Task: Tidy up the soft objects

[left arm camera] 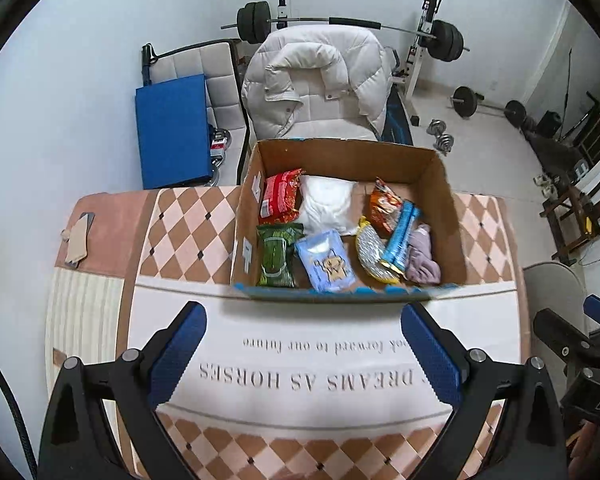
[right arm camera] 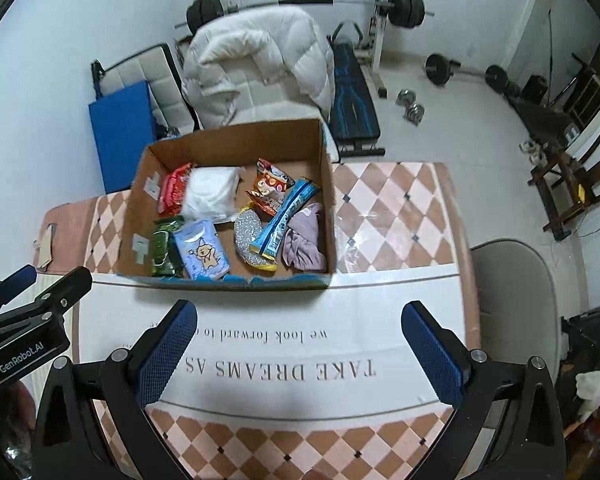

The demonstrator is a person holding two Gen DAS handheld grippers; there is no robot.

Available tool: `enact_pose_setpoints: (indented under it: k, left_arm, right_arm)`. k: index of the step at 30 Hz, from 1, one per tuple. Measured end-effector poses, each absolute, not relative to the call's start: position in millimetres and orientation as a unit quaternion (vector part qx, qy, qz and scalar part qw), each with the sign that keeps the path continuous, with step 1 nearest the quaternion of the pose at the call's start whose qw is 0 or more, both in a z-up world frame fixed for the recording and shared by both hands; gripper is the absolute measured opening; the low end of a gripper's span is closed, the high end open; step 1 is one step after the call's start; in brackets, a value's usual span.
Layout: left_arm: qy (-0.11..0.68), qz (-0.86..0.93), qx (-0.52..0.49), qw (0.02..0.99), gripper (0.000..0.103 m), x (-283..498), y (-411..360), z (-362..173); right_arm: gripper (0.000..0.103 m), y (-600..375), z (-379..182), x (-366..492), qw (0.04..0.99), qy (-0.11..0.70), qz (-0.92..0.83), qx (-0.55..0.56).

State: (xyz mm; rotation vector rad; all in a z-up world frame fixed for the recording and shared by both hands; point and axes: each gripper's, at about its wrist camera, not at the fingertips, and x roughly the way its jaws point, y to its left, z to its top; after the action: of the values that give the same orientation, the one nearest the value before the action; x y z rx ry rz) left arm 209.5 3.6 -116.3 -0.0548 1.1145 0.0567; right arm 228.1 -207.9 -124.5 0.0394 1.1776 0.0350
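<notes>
Both of your grippers, left gripper [left arm camera: 302, 344] and right gripper [right arm camera: 300, 340], hover with jaws spread, holding nothing. Cardboard box [left arm camera: 448, 216] sits on the table [left arm camera: 188, 232], soft packets inside. Only the right view reads "TAKE"; only the left shows the purple cloth [left arm camera: 422, 256] fully.

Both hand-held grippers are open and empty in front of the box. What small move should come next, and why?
Probably ease the right hand-held gripper forward over the cardboard box's near wall toward the crumpled purple cloth. Its jaws stand wide open, holding nothing, short of the box; the cloth lies loose in the near right corner, on that gripper's side. The left hand-held gripper also hangs open.
</notes>
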Motion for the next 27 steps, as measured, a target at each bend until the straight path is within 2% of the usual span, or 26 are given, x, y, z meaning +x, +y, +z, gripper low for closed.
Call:
enact_pose_setpoints:
  k: [15,27]
  left_arm:
    - [0.46,0.045,-0.017,0.887,0.1,122,-10,-27]
    - [0.425,0.06,-0.003,0.903,0.102,116,-10,-13]
  right_arm:
    - [0.103,-223,-4,110,0.889,0.458,0.018,-0.002]
    - [0.103,-223,20,88,0.898,0.44,0.015,-0.006]
